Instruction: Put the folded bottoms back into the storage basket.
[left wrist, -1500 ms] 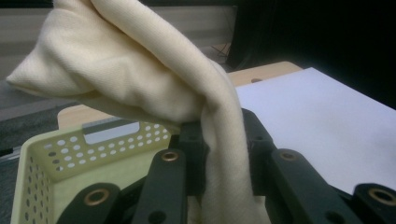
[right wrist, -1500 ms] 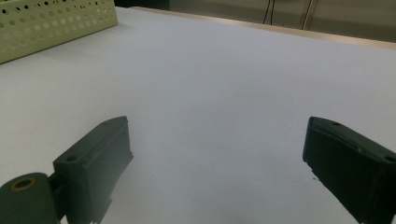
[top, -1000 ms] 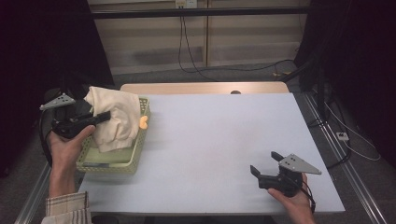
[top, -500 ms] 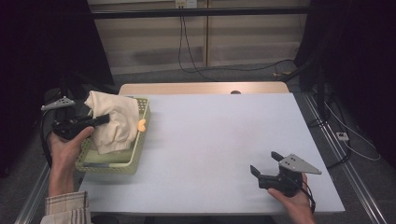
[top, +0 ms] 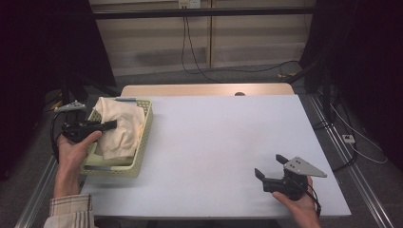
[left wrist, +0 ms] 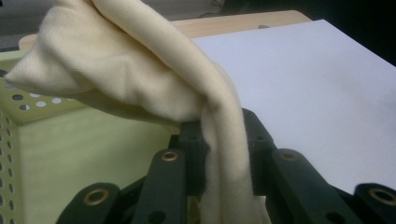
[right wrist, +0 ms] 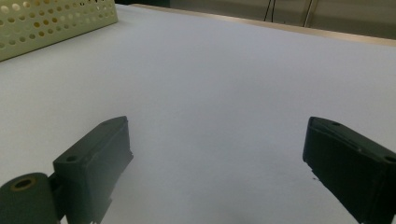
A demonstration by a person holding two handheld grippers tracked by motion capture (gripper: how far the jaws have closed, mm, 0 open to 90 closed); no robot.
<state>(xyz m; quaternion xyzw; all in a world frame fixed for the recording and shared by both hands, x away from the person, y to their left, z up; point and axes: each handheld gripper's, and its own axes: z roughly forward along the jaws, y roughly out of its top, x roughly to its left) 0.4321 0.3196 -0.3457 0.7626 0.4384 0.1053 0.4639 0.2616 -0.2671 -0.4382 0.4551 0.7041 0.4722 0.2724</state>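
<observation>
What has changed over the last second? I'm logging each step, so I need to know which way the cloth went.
The left gripper, shut on the cream cloth, has sunk, lowering the cloth deeper into the pale green basket. The cloth now covers the orange thing that showed at the basket's right wall before. The right gripper stayed open and still near the table's right front corner; the basket did not shift.

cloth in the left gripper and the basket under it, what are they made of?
Cloth: cream fabric, probably a cotton-like knit; matte, with a fine weave texture, and it drapes in soft folds where the left gripper pinches it. Basket: pale yellow-green, likely moulded plastic; smooth stiff walls punched with rows of round holes.
</observation>
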